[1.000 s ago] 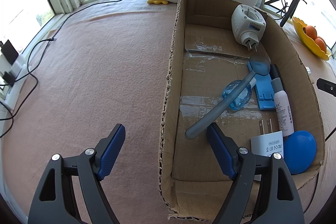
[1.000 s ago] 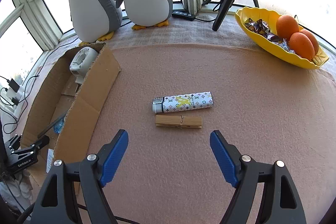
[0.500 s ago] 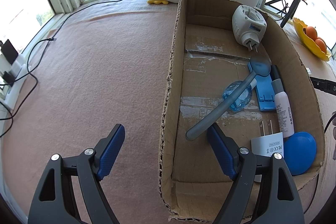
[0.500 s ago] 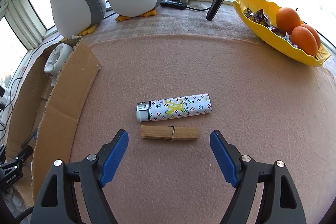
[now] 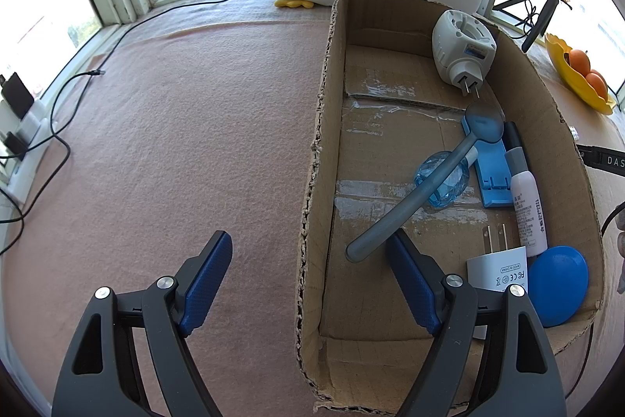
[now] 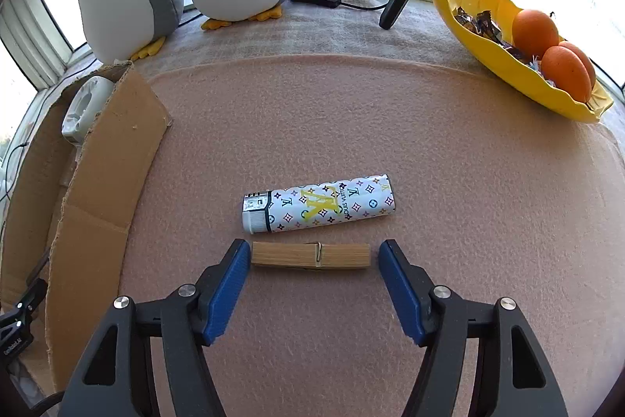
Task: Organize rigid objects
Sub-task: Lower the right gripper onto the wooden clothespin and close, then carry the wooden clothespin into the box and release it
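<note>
Down on the pink felt mat [image 6: 449, 159], the wooden clothespin [image 6: 310, 255] lies flat and crosswise right between the tips of the right gripper [image 6: 313, 253]. Its left end sits just beside the left blue pad, nearly touching it; a small gap shows between its right end and the other pad. The fingers are spread a little wider than the clothespin is long and hold nothing. Just beyond the clothespin lies a patterned lighter [image 6: 318, 204], roughly parallel to it and apart from the pads.

The left gripper [image 5: 308, 253] is wide open and empty, straddling the left wall of the cardboard box [image 5: 312, 182]. Inside the box lie a gray spoon [image 5: 422, 182], a white spray bottle [image 5: 525, 198], a blue disc [image 5: 556, 284], a white charger [image 5: 498, 270] and a white plug-in device [image 5: 463, 49].
</note>
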Tool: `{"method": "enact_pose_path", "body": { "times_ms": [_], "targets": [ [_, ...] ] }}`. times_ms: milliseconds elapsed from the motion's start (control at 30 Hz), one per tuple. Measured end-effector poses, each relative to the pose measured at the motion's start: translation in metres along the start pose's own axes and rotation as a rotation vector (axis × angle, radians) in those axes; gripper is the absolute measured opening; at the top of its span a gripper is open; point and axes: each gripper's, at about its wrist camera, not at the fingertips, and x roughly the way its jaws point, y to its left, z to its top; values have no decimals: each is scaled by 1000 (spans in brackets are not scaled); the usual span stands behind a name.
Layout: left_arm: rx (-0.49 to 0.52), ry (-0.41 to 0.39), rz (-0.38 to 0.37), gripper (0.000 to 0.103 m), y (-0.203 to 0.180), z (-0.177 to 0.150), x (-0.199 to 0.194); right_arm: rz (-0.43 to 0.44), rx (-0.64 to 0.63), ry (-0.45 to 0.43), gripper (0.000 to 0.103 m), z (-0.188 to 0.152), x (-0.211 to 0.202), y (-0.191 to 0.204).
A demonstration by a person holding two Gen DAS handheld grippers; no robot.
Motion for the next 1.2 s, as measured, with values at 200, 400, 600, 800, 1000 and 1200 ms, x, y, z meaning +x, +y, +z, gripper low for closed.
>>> {"method": "enact_pose_path", "body": {
  "times_ms": [200, 400, 600, 800, 1000, 1200],
  "targets": [
    [-3, 0, -1, 83, 1, 0, 0, 0, -23, 0, 56, -2, -1, 2],
    [-3, 0, -1, 83, 1, 0, 0, 15, -20, -17, 56, -8, -9, 1],
    [-5, 0, -1, 83, 1, 0, 0, 51, -58, -71, 56, -10, -38, 10],
    [-5, -1, -1, 83, 1, 0, 1, 126, -123, -131, 56, -3, -69, 40],
    [-6, -1, 0, 83, 1, 0, 1, 194, -191, -161, 56, 4, -87, 79],
    [-7, -2, -1, 83, 1, 0, 1, 237, -268, -171, 56, 12, -89, 119]
  ]
}}
